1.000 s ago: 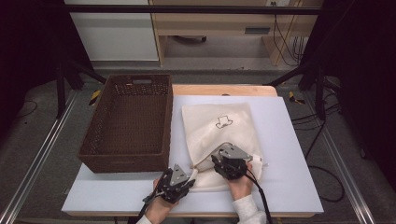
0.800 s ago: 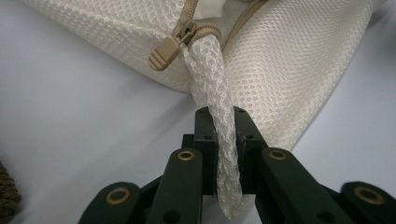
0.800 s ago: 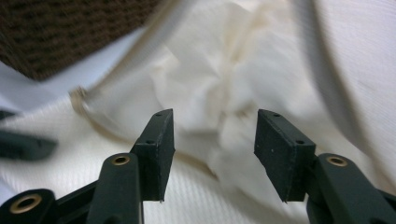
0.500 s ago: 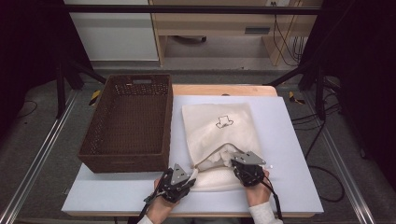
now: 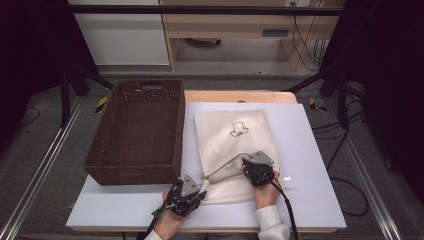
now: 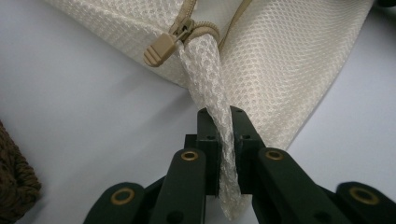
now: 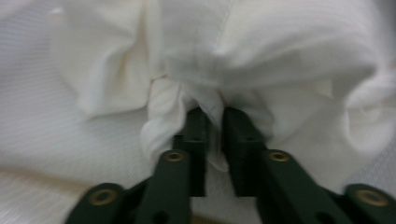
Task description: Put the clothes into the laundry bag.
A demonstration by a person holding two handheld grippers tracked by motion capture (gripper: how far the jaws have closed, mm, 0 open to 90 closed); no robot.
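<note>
Grey floor (image 5: pixel 45 130), wooden cabinet (image 5: pixel 235 22) behind

Lab or robotics data-collection bay, not a home. White worktop (image 5: pixel 310 200) laid over a wooden table, set inside a metal-rail frame (image 5: pixel 40 175) running down both sides of the grippers. Grey floor with loose cables (image 5: pixel 350 150) to the right of them, yellow-and-black hazard tape (image 5: pixel 101 103) on frame feet. Black curtains (image 5: pixel 30 50) wall off both flanks. Beyond the grippers, a wooden bench (image 5: pixel 235 25) with a power strip (image 5: pixel 275 33) and a white cabinet (image 5: pixel 120 35).
</note>
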